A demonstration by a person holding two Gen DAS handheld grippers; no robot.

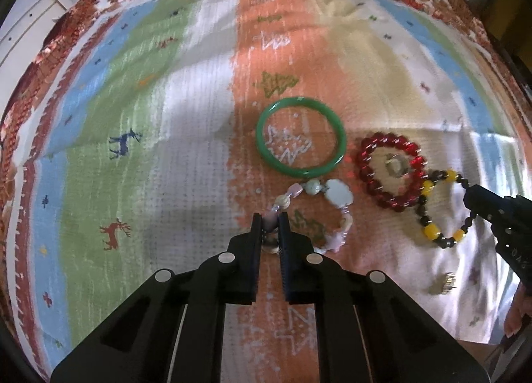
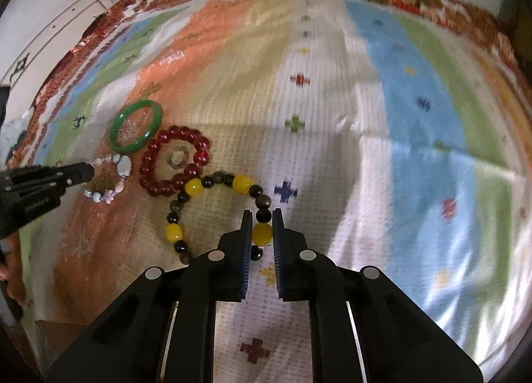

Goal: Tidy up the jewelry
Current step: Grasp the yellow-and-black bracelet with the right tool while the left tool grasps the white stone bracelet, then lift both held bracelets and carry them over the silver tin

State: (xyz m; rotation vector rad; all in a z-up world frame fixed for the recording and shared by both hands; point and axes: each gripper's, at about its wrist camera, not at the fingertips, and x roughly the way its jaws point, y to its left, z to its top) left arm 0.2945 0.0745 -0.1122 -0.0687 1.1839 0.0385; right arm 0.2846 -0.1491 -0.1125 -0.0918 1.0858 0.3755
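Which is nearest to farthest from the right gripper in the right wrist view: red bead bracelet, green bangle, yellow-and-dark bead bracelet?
From the right gripper:
1. yellow-and-dark bead bracelet, clamped between its fingers.
2. red bead bracelet, up and left, touching the first.
3. green bangle, farther up-left, beside the red one.

Bracelets [image 1: 301, 138] on striped patterned cloth [image 1: 133, 110]

Glossy glass-like red bead bracelet [image 1: 392, 172] and smooth polished green bangle [image 1: 301, 137] lie on coarse woven cloth [image 1: 133, 136].
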